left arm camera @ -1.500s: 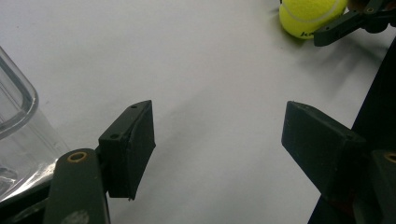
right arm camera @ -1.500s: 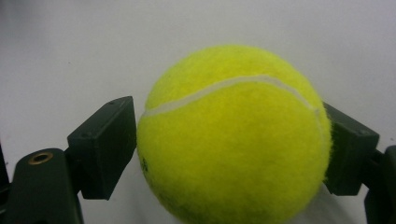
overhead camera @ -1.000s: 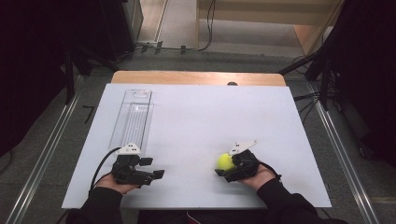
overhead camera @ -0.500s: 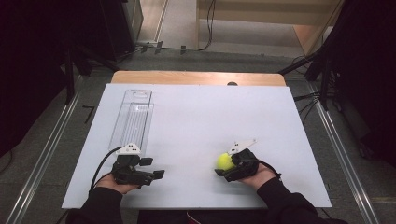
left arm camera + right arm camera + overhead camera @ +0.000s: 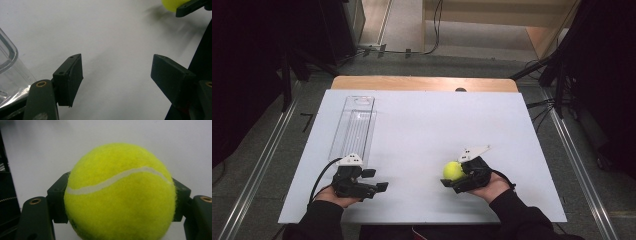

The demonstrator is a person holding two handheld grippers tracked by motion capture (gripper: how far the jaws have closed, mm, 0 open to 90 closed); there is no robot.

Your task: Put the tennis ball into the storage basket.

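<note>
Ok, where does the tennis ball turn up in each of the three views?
High view: tennis ball lies right of centre near the table's front, in the right claw.
Left gripper view: a yellow sliver at the top right edge, beside a black jaw of the right claw.
Right gripper view: centre of the frame, clamped between both jaws.
Shared landmark: the white table top.

**Camera setup: one overhead, two on grippers**

High view looks forward and down over the whole table [image 5: 422, 115] from its near edge. Left gripper view sits low and close, facing across the tabletop toward the tennis ball [image 5: 173, 4]. Right gripper view is tight on that same ball.
</note>
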